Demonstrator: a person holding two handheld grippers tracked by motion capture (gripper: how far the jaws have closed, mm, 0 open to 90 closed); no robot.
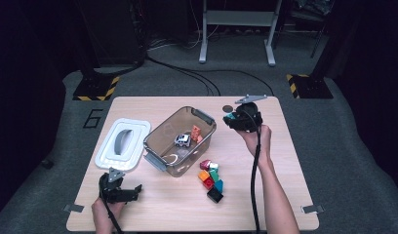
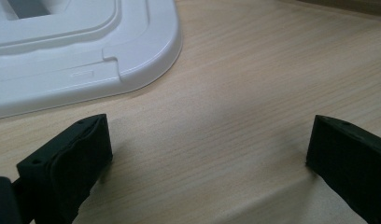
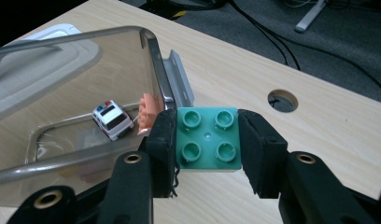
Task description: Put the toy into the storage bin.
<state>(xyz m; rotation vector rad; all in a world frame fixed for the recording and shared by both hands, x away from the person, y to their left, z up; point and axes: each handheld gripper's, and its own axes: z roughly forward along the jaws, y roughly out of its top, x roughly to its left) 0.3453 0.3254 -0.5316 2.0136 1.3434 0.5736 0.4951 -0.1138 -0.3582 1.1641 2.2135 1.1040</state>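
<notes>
The right gripper (image 3: 207, 140) was seen pinching a teal brick (image 3: 208, 139) at the frame's lower centre; the clear bin (image 3: 153, 56) lay just left, its long axis running lower left

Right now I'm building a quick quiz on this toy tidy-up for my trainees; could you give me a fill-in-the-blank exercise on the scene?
1. The right gripper is shut on a ____ brick with four studs.
2. Inside the clear bin stands a toy ____ car beside an orange brick.
3. The white lid lies on the table, to the ____ of the bin in the high view.
4. The left gripper has its jaws ____ over bare wood.

Missing words: green; police; left; open
</notes>
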